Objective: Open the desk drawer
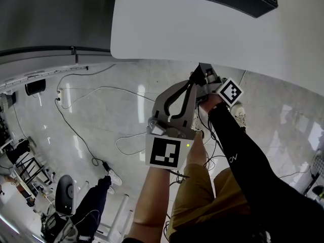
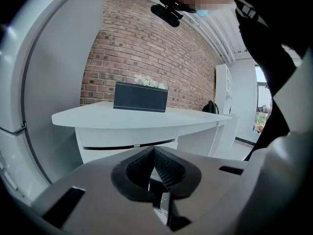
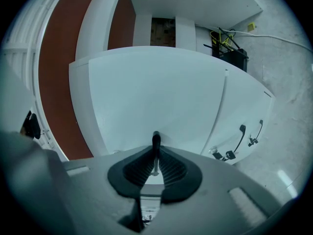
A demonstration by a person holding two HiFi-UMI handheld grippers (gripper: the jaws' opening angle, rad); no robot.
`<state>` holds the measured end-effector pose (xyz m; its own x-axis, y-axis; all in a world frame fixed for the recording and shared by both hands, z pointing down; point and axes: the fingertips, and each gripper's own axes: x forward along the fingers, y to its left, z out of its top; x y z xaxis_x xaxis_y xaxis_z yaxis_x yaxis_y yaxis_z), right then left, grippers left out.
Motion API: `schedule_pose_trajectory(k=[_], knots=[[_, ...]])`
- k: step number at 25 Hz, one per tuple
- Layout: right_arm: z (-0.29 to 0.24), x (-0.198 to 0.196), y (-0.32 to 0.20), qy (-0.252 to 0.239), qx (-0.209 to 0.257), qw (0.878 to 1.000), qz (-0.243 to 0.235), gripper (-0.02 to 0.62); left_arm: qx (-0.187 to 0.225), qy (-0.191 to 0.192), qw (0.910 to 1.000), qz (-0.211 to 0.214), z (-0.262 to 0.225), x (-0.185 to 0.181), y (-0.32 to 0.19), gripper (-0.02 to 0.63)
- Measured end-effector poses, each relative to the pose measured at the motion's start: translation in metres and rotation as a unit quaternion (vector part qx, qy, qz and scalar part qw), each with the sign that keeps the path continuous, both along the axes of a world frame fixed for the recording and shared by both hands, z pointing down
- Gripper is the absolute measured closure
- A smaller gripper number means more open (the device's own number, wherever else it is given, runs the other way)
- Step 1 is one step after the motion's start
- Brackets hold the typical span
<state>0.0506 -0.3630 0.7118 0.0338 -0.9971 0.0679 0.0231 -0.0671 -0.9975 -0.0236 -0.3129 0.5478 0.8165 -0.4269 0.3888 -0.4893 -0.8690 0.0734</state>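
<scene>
Low in the middle of the right gripper view, the right gripper (image 3: 155,150) is clenched on the thin dark handle (image 3: 155,139) of the white drawer (image 3: 146,92), whose front fills the centre of that frame. The left gripper (image 2: 154,154) has its jaws pressed together with nothing between them; beyond it, mid-frame, a dark box (image 2: 141,97) sits on the white desk (image 2: 122,119) before a brick wall (image 2: 146,48). In the head view each gripper's cube bears a black-and-white square marker (image 1: 164,152) and the black sleeve (image 1: 248,161) carries a small white logo, too small to read.

No readable text, small white sleeve logo (image 1: 232,159) (too small to read)
</scene>
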Motion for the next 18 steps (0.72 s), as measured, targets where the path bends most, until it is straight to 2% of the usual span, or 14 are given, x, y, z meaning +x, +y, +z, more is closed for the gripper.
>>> schedule_pose_trajectory(k=[8, 18], knots=[[-0.003, 0.000, 0.000, 0.003, -0.007, 1.000, 0.000, 0.566, -0.001, 0.003, 1.0000, -0.009, -0.003, -0.007, 0.001, 0.597], [-0.003, -0.008, 0.006, -0.012, -0.010, 1.000, 0.013, 0.569, -0.017, 0.026, 0.9986, -0.042, -0.006, -0.024, -0.001, 0.597]])
